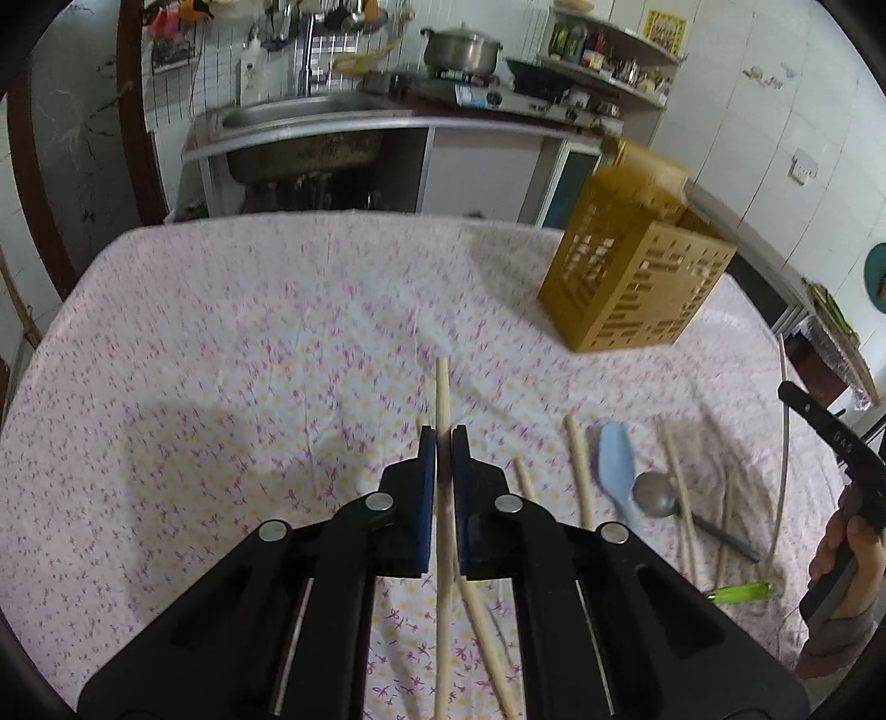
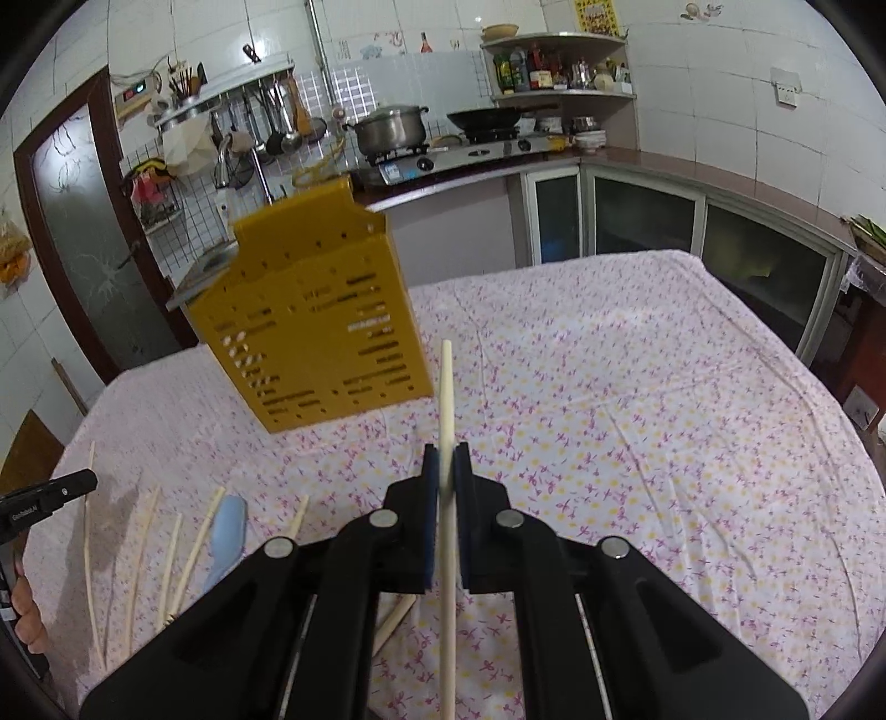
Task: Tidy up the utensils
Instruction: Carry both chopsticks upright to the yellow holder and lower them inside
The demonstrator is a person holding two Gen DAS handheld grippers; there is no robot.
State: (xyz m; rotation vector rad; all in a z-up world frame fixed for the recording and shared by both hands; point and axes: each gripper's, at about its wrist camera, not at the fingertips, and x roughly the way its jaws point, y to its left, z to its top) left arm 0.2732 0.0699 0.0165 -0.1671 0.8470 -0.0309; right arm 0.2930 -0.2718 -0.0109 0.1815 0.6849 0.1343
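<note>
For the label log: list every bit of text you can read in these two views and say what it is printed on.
"DAS": white letters on the black right gripper body, near the right edge of the left wrist view; the reading is uncertain.
Small white print on the black left gripper body, in the right wrist view: too blurred to read.
Yellow wall poster: too small to read.
Stove front label: blurred, unreadable.
Shelf bottles: labels unreadable.

two hand-held grippers point(image 1: 443, 437) point(image 2: 446, 462), each clamping one chopstick point(image 1: 442, 387) point(image 2: 447, 382); one yellow slotted basket point(image 1: 637, 277); one blue spoon point(image 1: 616, 465); one metal ladle point(image 1: 656, 493); several more chopsticks point(image 1: 578, 471) loose on the desk point(image 1: 221, 360), count unclear
</note>
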